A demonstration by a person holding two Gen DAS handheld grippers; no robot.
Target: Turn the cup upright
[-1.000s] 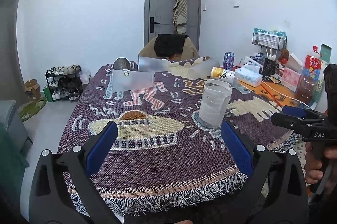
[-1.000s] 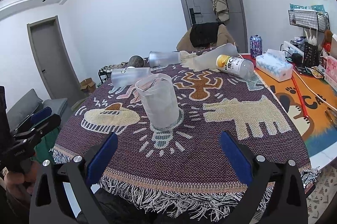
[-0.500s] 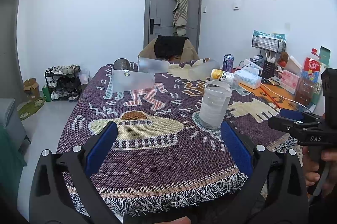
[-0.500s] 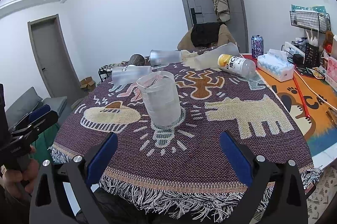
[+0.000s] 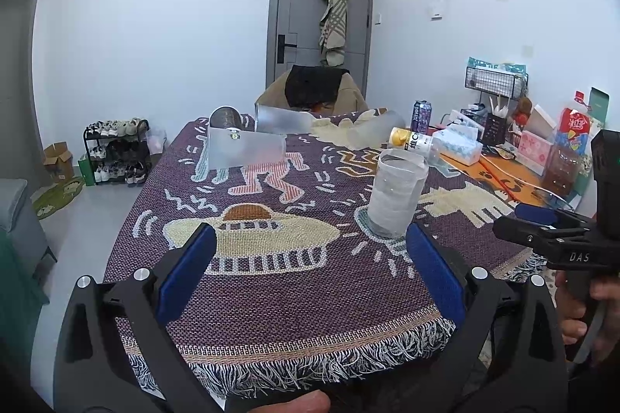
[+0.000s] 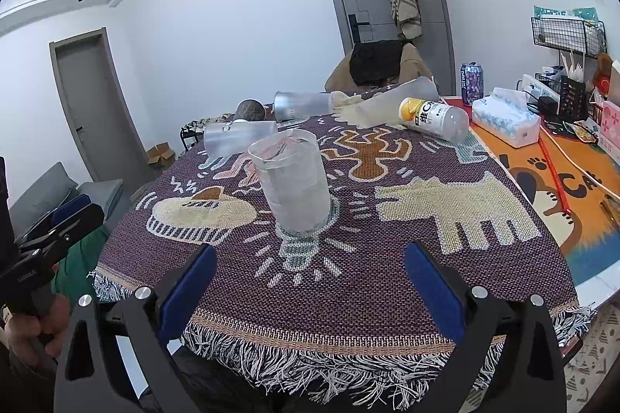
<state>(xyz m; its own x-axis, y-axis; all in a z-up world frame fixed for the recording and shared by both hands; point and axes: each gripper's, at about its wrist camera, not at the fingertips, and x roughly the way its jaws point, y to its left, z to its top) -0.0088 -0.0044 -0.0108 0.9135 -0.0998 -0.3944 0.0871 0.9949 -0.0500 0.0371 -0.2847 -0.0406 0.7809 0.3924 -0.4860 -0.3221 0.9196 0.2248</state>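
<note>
The frosted plastic cup stands upright on the woven cloth covering the worktop, mouth up. The right tool is spread wide, empty, near the cloth's fringe and apart from the cup. The left tool is likewise spread wide, touching nothing.

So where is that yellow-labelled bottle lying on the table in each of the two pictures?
Left wrist view: the yellow-labelled bottle lies right of centre, just behind the upright clear cup.
Right wrist view: the bottle lies upper right, left of the tissue box.
Shared landmark: the purple can behind it.
</note>
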